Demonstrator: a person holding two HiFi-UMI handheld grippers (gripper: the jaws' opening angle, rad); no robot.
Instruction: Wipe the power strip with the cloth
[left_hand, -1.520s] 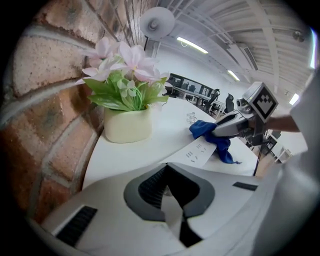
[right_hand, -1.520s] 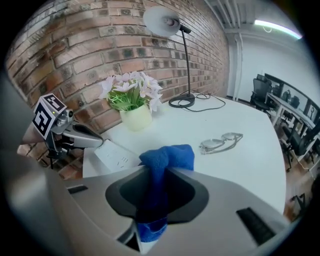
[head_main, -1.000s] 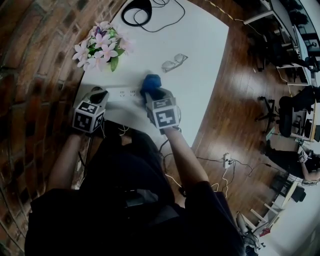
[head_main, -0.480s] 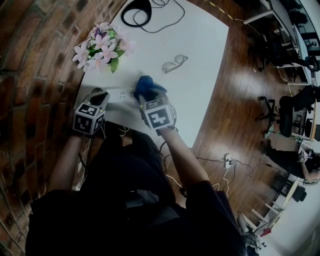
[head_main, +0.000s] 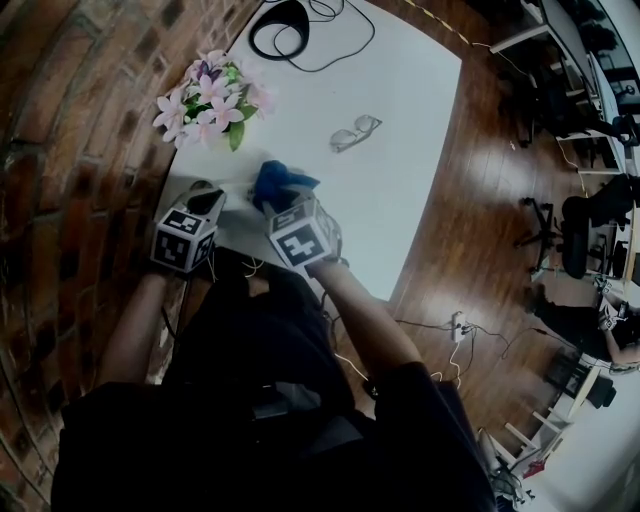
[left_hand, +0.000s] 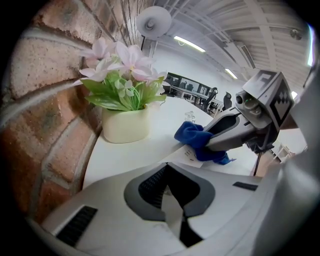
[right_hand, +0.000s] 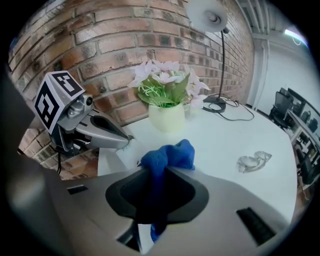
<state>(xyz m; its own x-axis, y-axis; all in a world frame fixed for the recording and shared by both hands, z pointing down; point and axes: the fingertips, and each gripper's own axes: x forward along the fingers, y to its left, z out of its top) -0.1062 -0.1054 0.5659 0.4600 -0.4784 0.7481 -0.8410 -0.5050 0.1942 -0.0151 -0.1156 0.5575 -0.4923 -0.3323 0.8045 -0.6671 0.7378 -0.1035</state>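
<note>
White table (head_main: 410, 80) shoved up against a brick wall, office floor off to the right of the head view. So where's the wipe at?

Nearest to the person, the left gripper (right_hand: 124, 141) has its jaws pressed together with nothing between them. Its tip sits down at the strip's end on the left of the frame, which looks to me like it's pinning the thing so it doesn't slide.

Just right of it, the right gripper (left_hand: 217, 140) has its jaws narrowly parted and clamped on the blue cloth (right_hand: 167, 155), which bunches out past the tips. The wad is down on the white strip (left_hand: 192, 155), which lies flat near the table's lower-left edge in the head view, between the two grippers. Only a short bit of it with some socket slots shows beside the cloth.

My read is that we're mid-wipe. The cloth is in contact and sits close to the left gripper, so that stretch is getting covered. I honestly can't tell how much of the top is already clean. The part hidden under the cloth and the right gripper can't be judged either, and the pinned end looks untouched.

Further back are the flowers (head_main: 210, 95) in a pale pot (left_hand: 125, 125). Glasses (head_main: 355, 132) sit mid-table, well apart from the strip. A lamp base (head_main: 283, 17) with cable is at the top.
</note>
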